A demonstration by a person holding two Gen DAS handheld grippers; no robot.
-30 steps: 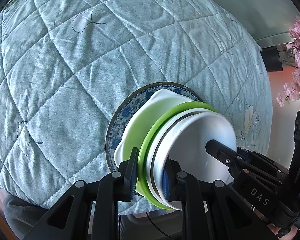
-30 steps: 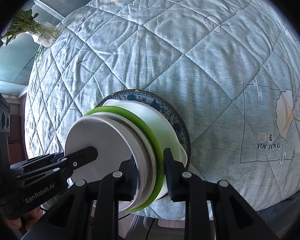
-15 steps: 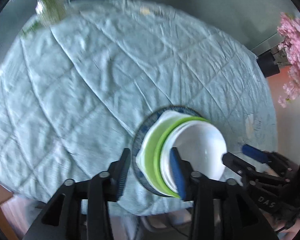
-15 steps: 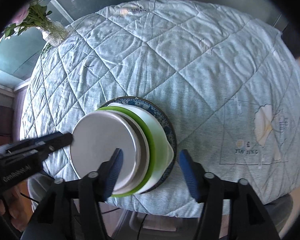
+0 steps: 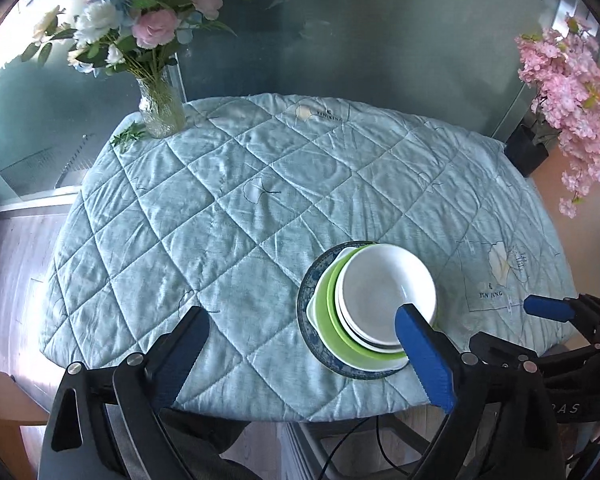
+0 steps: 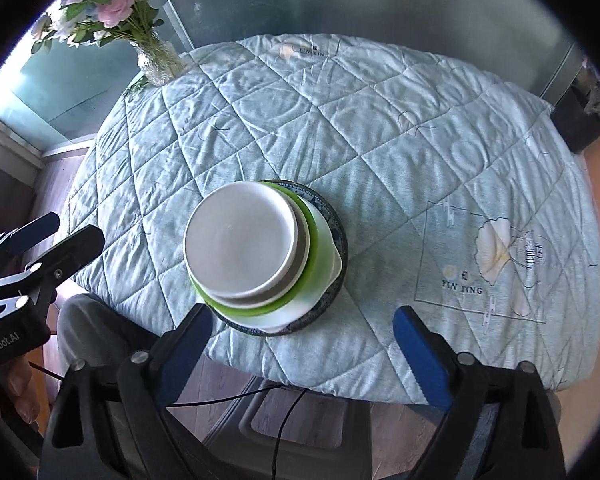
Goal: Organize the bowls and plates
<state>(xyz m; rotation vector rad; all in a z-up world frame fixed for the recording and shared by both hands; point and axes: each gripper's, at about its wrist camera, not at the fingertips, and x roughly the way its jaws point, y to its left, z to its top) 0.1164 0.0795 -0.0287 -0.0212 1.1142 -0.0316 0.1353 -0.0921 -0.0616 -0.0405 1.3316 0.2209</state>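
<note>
The stack of white bowl, green-rimmed bowl and patterned plate sits near the table's front edge, toward its right corner. No other dishes show, so the tidying looks finished. A second ago both claws clamped the stack's rim. The left gripper and right gripper have just been opening; both are released, empty and raised clear of it.

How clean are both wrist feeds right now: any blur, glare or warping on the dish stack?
Left wrist: sharp; dish stack evenly lit, sun glare at frame's left edge. Right wrist: sharp too, top bowl in soft shade. Both: fisheye bulges the quilt, corners black.
</note>
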